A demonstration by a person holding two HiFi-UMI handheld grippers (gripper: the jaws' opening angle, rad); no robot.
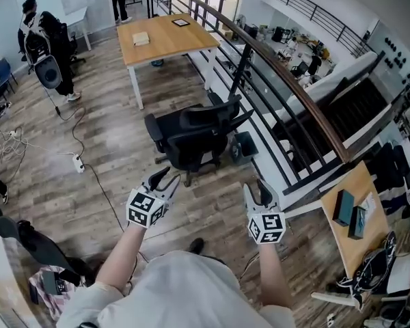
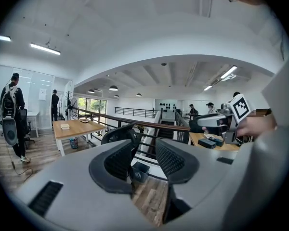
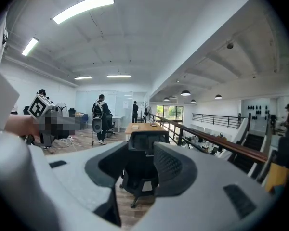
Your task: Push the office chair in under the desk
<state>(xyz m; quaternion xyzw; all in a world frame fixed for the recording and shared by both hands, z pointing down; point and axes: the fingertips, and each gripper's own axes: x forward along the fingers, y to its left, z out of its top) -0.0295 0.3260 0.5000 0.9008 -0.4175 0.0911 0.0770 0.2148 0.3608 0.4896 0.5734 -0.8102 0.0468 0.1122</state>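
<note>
The chair [image 1: 191,132] is standing out on the floor [image 1: 96,203], well apart from the counter [image 1: 165,36] and just beside the railing [image 1: 280,74], which is running along its right side. A small dark bin [image 1: 244,147] is sitting between chair and railing, near the chair's base. To the left, a cable is trailing across the boards to a white power strip [image 1: 78,164], and a person [image 1: 55,53] with a backpack is standing farther off, near the counter's left side. At the near right, a second wooden top [image 1: 359,183] is carrying two dark boxes [image 1: 343,207]. The chair is showing black mesh, armrests and a star base. The counter is showing a flat, pale wood top on thin white legs. The railing is pairing black bars with a rounded brown handrail, and the floor is lying in grey-brown planks. The left tongs [image 1: 165,180] and right tongs [image 1: 258,186] are hovering short of the chair, both released with jaws apart and gripping nothing. In the right gripper view the chair's back is showing far off through the gap. Bare floor is lying between chair and counter, and the counter's near edge is standing free.
</note>
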